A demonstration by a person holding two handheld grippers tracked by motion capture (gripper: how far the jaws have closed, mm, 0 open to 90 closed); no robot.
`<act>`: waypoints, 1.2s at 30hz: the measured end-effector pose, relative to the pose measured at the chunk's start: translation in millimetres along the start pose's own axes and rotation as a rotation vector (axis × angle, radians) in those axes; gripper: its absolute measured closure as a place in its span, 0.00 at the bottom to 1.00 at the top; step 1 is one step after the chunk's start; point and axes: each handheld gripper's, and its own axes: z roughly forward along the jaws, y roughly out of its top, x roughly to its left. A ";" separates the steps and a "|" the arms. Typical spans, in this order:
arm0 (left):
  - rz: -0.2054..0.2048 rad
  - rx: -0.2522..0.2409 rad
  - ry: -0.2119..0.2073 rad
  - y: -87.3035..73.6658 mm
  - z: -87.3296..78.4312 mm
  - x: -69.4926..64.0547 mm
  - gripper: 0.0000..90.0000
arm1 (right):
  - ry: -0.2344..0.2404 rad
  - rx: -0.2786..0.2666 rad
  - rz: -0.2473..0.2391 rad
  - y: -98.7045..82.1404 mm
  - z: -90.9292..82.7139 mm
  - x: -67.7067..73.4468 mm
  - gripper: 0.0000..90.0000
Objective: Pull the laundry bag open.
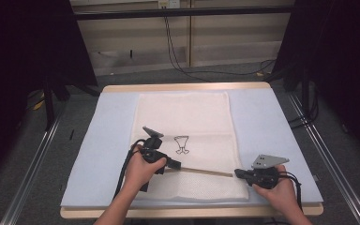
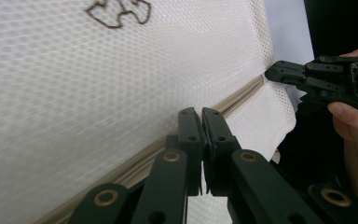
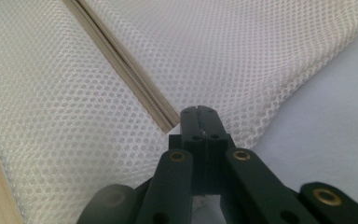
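Mesh bag (image 1: 183,136): zipper (image 1: 201,171) runs nine-to-three between grippers; left gripper (image 1: 177,165) clamped at its nine end, nearer the slider; right gripper (image 1: 239,173) pinching the three end.

The mesh bag (image 1: 183,140) is cream-white with a fine honeycomb weave and carries a small dark brown outline drawing (image 1: 182,145) near its middle. Its zipper (image 1: 201,172) is beige, running left to right across the near part. The cloth (image 1: 108,136) under it is pale blue. The table (image 1: 183,87) edge is light wood. Both grippers (image 1: 176,165) (image 1: 238,173) are black.
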 end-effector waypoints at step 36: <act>-0.137 -0.134 0.094 -45.2 -103.4 89.2 0.97 | -0.001 0.000 0.003 0.1 0.0 0.1 1.00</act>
